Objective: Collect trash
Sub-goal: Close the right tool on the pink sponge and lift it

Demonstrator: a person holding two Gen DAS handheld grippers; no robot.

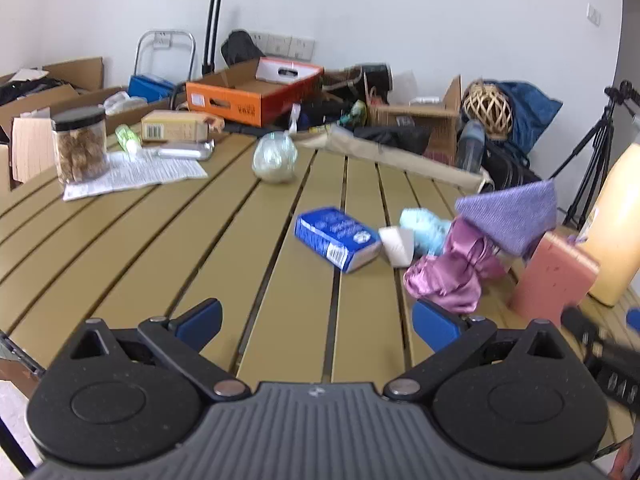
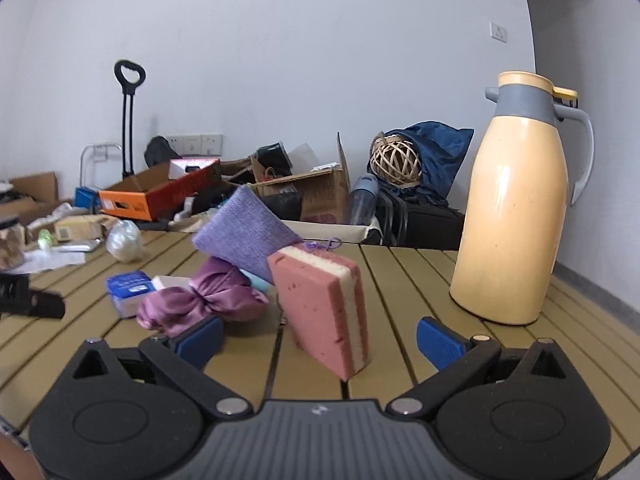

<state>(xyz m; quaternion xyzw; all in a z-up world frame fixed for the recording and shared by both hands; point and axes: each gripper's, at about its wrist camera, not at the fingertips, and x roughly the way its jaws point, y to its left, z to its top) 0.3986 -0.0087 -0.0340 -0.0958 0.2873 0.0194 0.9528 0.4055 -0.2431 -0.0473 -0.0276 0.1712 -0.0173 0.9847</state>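
Left view, table: your left gripper (image 1: 316, 322) hangs over a slatted tan table (image 1: 160, 248), jaws spread wide, nothing between them.
Left view, trash: the blue packet (image 1: 338, 238) lies ahead near mid-table, a white scrap (image 1: 396, 246) touching its right end; a crumpled clear bag (image 1: 275, 157) sits farther back.
Left view, clutter: to your right, pink satin (image 1: 452, 270), a purple pouch (image 1: 514, 216), a sponge (image 1: 554, 278) and a jug (image 1: 616, 224) crowd together; a jar (image 1: 80, 144) stands on paper (image 1: 132, 174) far left.
Left view, room: open slats run from the gripper to the packet; boxes pile beyond the far edge against a white wall.
Right view, gripper: your right gripper (image 2: 318, 340) is wide open and empty, the sponge (image 2: 324, 308) standing on edge just ahead between the fingers.
Right view, clutter: the pouch (image 2: 244, 236) leans on the sponge's top; satin (image 2: 200, 300) sits left, the packet (image 2: 128, 292) behind it.
Right view, edges: the jug (image 2: 516, 216) stands right, bare slats between; the dark blurred shape at left is probably your other gripper.
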